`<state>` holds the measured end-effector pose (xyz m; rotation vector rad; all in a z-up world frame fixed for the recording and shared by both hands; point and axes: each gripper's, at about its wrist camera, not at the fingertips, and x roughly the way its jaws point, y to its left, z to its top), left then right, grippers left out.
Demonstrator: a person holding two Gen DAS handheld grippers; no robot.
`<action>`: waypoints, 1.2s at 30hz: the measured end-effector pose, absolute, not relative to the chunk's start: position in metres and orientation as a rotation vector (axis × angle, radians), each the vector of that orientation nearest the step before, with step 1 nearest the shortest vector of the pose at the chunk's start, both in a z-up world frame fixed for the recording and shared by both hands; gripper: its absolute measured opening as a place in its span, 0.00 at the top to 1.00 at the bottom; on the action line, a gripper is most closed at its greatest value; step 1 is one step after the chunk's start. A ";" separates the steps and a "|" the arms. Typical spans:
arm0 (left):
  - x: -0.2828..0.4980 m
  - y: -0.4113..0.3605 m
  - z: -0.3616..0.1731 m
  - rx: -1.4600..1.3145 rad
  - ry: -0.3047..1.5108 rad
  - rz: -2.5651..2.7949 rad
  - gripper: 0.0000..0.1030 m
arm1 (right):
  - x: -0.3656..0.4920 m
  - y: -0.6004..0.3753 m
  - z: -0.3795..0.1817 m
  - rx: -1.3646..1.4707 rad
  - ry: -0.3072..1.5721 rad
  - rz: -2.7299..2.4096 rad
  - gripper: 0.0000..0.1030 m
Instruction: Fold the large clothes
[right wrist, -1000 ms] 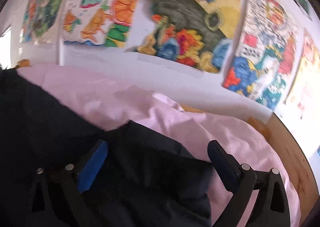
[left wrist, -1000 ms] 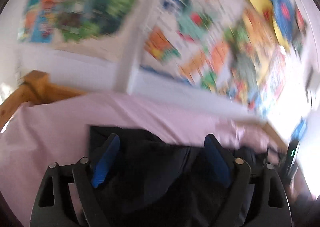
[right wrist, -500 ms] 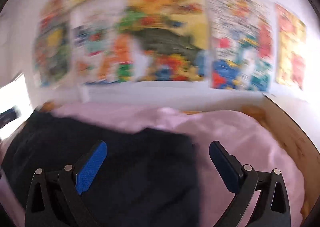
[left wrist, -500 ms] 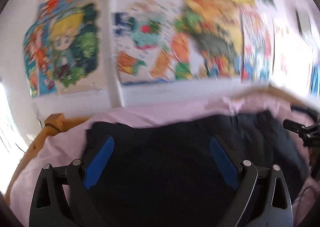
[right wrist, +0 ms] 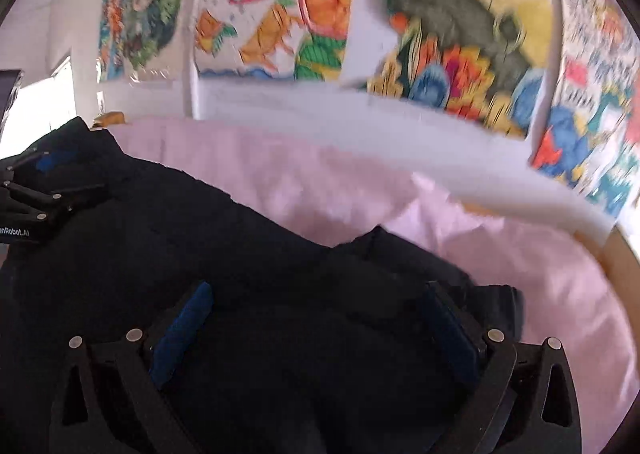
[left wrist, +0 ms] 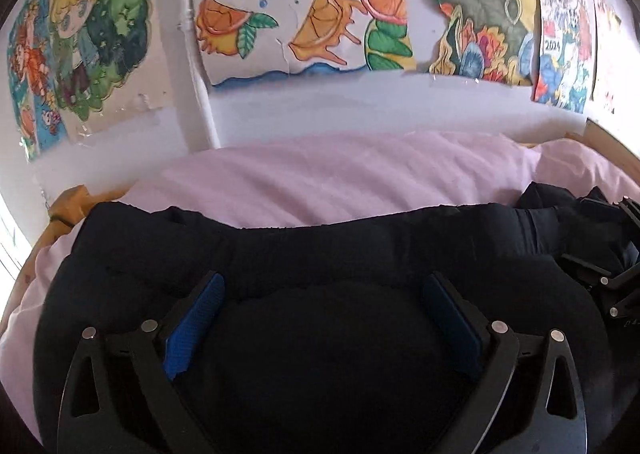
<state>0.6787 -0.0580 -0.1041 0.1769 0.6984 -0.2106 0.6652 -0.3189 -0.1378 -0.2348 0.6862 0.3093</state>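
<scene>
Big dark navy cloth garment (left wrist: pixel 320 254) spread on a pink bed sheet (left wrist: pixel 340 178), long side running left to right. Left gripper (left wrist: pixel 320 318) low over its middle, wide open, holding nothing. Right gripper (right wrist: pixel 316 330) over the right end, wide open too, nearer the loose bunched edge.

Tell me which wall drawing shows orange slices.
The drawing with orange slices, second from the left; the girl drawing hangs left of it, the dark one right.
</scene>
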 end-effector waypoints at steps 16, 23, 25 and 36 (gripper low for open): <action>0.683 -0.062 -0.122 0.210 0.692 -0.190 0.01 | 0.675 -0.317 -0.167 -0.229 0.716 0.294 0.00; 0.667 -0.059 -0.100 0.193 0.707 -0.205 0.01 | 0.662 -0.332 -0.139 -0.147 0.714 0.340 0.00; 0.661 -0.057 -0.093 0.182 0.708 -0.211 0.01 | 0.653 -0.335 -0.126 -0.143 0.689 0.329 0.00; 0.584 0.001 -0.031 0.078 0.663 -0.382 0.01 | 0.547 -0.366 -0.095 -0.122 0.737 0.409 0.00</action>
